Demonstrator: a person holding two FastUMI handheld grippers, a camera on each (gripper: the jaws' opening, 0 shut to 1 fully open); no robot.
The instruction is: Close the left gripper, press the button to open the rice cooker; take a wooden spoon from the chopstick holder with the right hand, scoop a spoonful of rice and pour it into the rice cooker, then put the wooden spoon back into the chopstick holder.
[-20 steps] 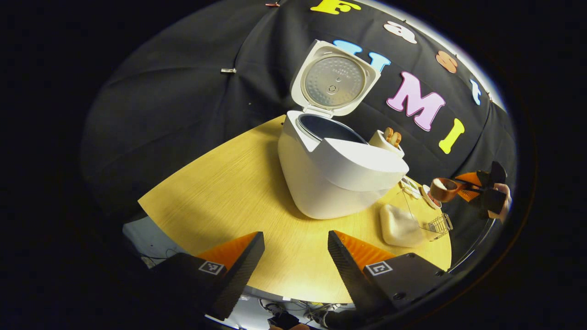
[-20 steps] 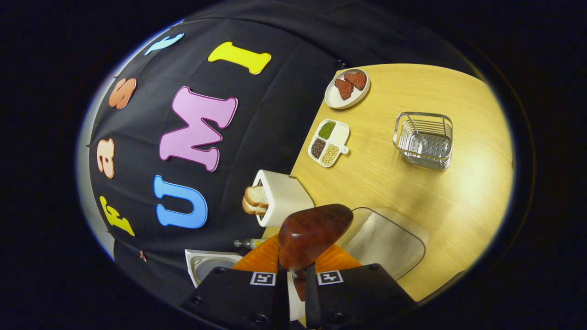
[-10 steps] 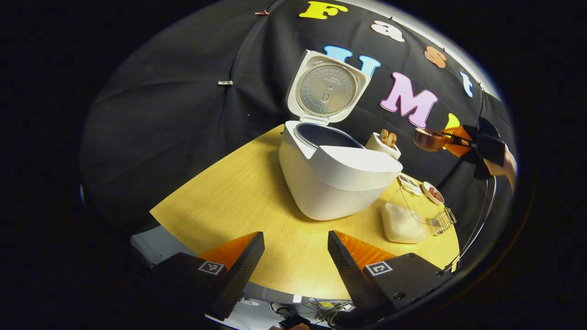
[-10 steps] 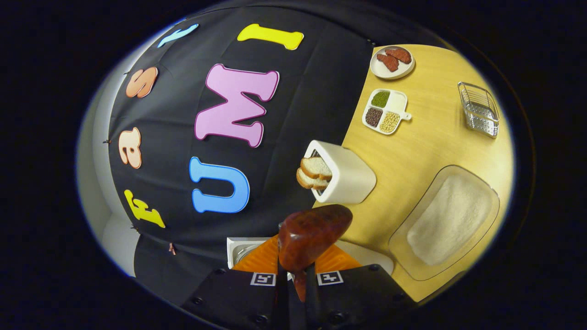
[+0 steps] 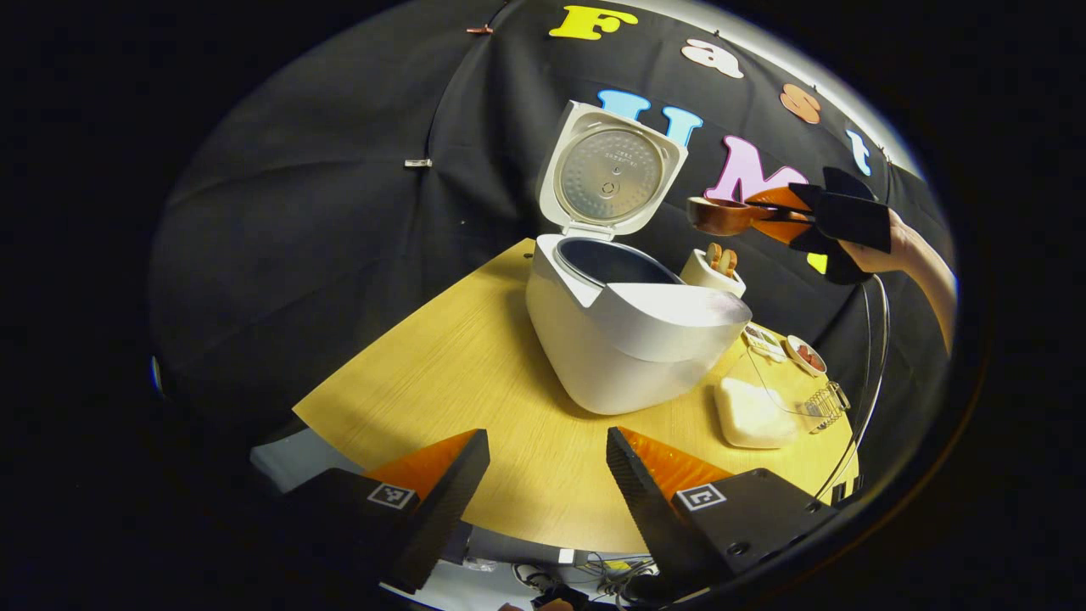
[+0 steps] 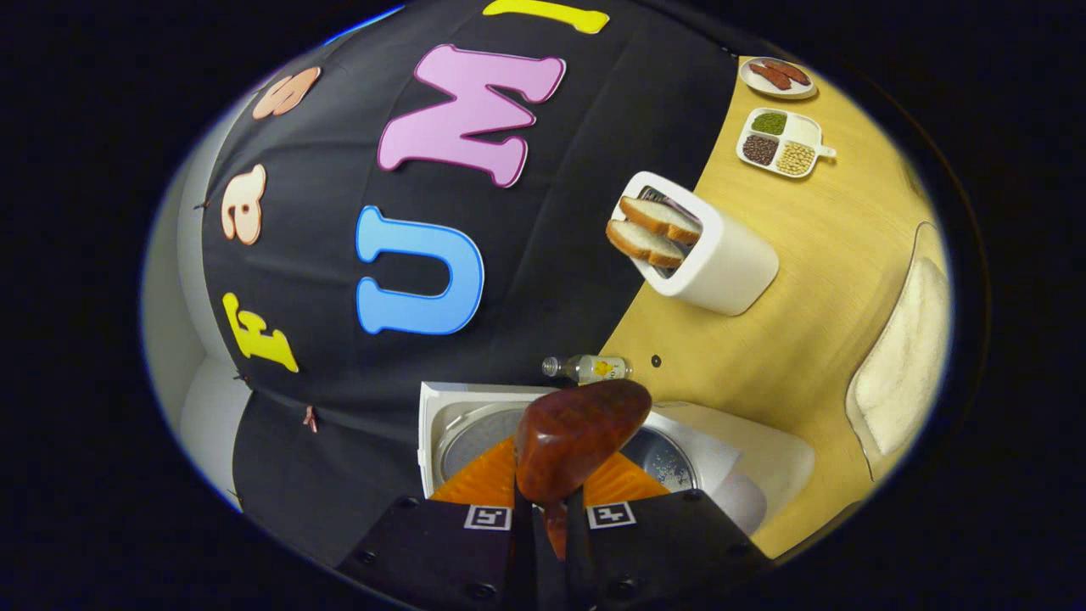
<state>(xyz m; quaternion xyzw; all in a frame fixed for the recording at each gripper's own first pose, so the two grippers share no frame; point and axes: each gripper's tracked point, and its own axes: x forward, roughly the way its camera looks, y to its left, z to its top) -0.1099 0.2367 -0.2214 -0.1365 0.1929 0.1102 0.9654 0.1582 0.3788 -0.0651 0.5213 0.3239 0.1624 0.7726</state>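
Observation:
The white rice cooker (image 5: 628, 339) stands on the wooden table (image 5: 441, 356) with its lid (image 5: 609, 170) swung up and the dark pot showing. My left gripper (image 5: 547, 475) is open and holds nothing, low at the table's near edge. My right gripper (image 5: 768, 214) is shut on the handle of the wooden spoon (image 5: 717, 215), whose bowl hangs level, above and right of the cooker. What lies in the bowl is hidden from the side. In the right gripper view the spoon's bowl (image 6: 577, 437) sits in front of my right gripper (image 6: 549, 518), over the open cooker (image 6: 747, 467).
A clear tray of rice (image 5: 751, 413) lies right of the cooker, with a metal wire holder (image 5: 827, 399) past it. A white toaster with bread (image 6: 704, 255), a small bottle (image 6: 585, 367), a divided dish of beans (image 6: 780, 142) and a plate (image 6: 776, 75) stand farther back.
My right gripper has carried the spoon up from beside the rice tray and across toward the open cooker. The left gripper has stayed open, shifting only slightly.

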